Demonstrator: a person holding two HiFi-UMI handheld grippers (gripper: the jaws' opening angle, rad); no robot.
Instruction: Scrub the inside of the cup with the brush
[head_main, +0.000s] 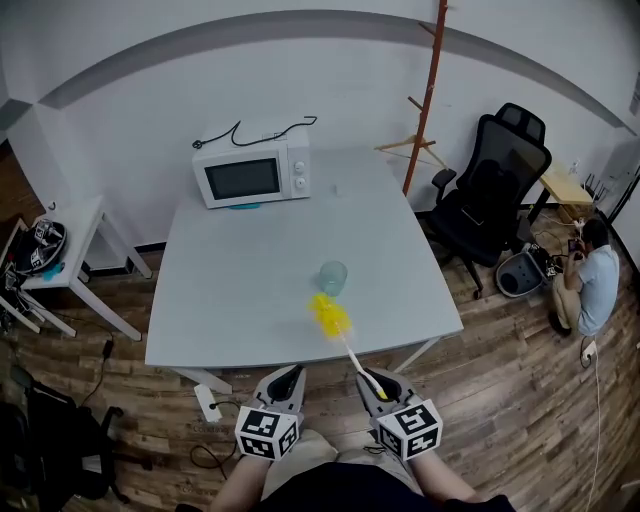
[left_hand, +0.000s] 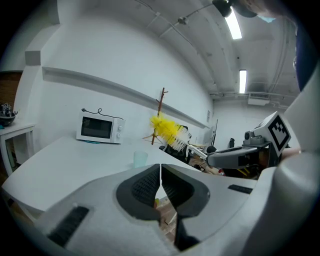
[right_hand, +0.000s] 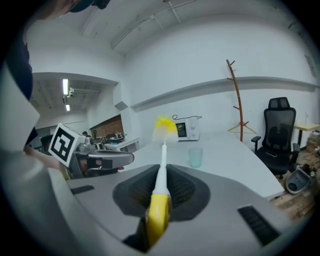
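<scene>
A pale green translucent cup (head_main: 333, 277) stands upright on the white table (head_main: 240, 290), near its front middle. My right gripper (head_main: 373, 384) is shut on the yellow-and-white handle of a brush (right_hand: 161, 165), whose yellow bristle head (head_main: 329, 314) hovers just short of the cup, over the table's front edge. In the right gripper view the cup (right_hand: 195, 157) sits to the right of the brush head. My left gripper (head_main: 287, 381) is shut with nothing in it, held off the table's front edge beside the right one. From the left gripper view the cup (left_hand: 141, 159) and brush head (left_hand: 167, 129) show ahead.
A white microwave (head_main: 252, 172) stands at the table's far left. A black office chair (head_main: 495, 190) and a wooden coat stand (head_main: 425, 95) are right of the table. A person (head_main: 590, 285) crouches on the wooden floor at far right. A small white side table (head_main: 70, 245) is at left.
</scene>
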